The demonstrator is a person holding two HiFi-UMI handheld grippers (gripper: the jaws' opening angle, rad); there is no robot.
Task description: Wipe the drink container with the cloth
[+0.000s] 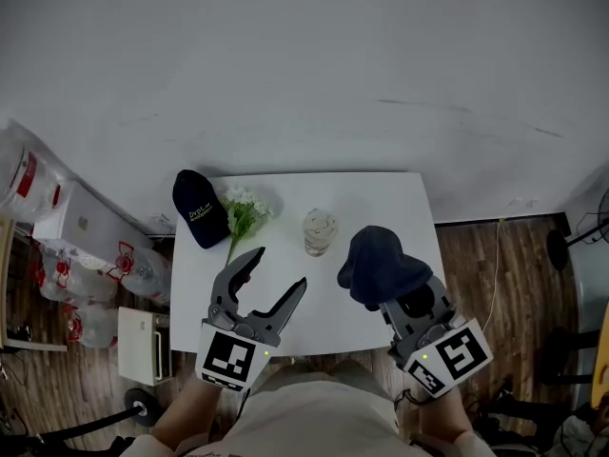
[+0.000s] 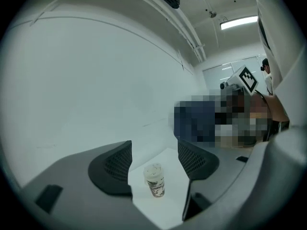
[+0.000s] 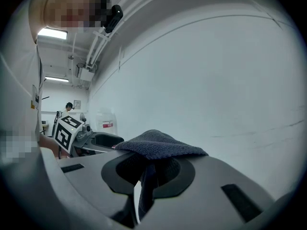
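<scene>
The drink container (image 1: 321, 231), a clear lidded cup with a patterned sleeve, stands upright mid-table. In the left gripper view the cup (image 2: 155, 180) shows some way ahead, framed by the two jaws and untouched. My left gripper (image 1: 279, 271) hovers over the table's near edge, open and empty, a little left of the cup. My right gripper (image 1: 390, 288) is shut on a dark blue cloth (image 1: 381, 267) that bunches over its jaws, to the right of the cup and nearer me. In the right gripper view the cloth (image 3: 156, 147) drapes over the pinching jaws of that gripper (image 3: 147, 169).
A dark cap (image 1: 200, 209) and a spray of white flowers (image 1: 244, 211) lie on the white table (image 1: 400, 198) at its left side. A white wall rises right behind it. Plastic bags (image 1: 95, 265) and a white box (image 1: 143, 343) crowd the floor to the left.
</scene>
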